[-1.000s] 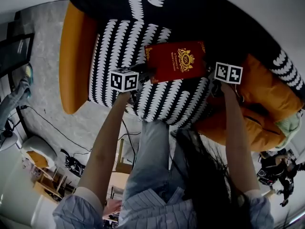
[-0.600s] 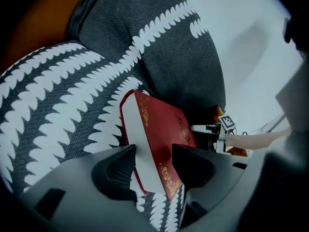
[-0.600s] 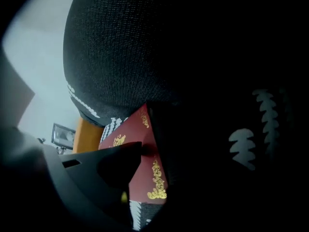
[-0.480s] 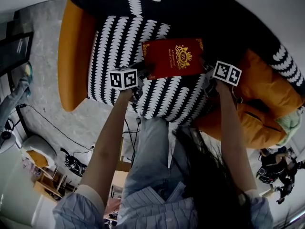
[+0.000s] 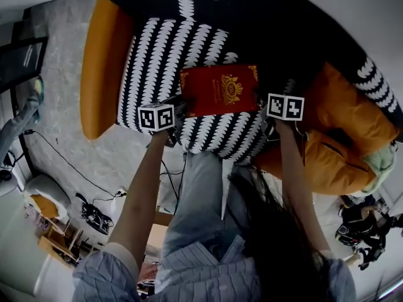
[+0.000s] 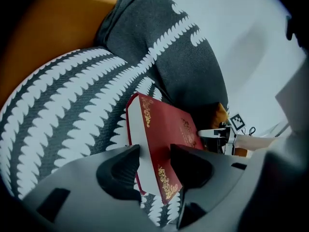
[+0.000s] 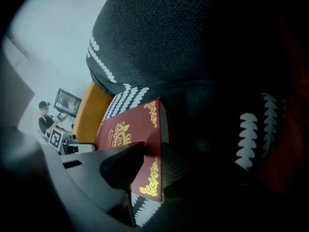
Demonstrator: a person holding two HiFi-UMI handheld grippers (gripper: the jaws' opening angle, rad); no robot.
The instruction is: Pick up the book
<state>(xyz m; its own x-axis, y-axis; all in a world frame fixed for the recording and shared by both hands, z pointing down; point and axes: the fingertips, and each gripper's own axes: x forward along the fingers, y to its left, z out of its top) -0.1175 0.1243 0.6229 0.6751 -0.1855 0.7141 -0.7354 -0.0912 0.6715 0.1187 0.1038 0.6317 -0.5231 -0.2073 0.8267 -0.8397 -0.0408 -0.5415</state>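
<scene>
A red book [image 5: 220,90] with gold print lies flat on the black-and-white patterned seat cushion [image 5: 157,61]. My left gripper [image 5: 183,105] is at its left end. In the left gripper view the book [image 6: 164,129] sits between the closing jaws of that gripper [image 6: 155,158], page block on one side and cover on the other, with no firm pinch visible. My right gripper [image 5: 264,103] is at the right end. In the right gripper view its jaws [image 7: 152,161] are closing on the book's [image 7: 128,129] edge, one pad on the cover and one beneath.
The cushion rests in an orange armchair [image 5: 101,68] with a dark patterned backrest [image 5: 264,17]. Orange padding [image 5: 340,137] bulges at the right. Grey floor with cables [image 5: 63,162] lies to the left. The person's legs and sleeves fill the lower part of the head view.
Both grippers have slid inward onto the book's two ends, and their jaws have narrowed around it. The book still lies on the cushion.
</scene>
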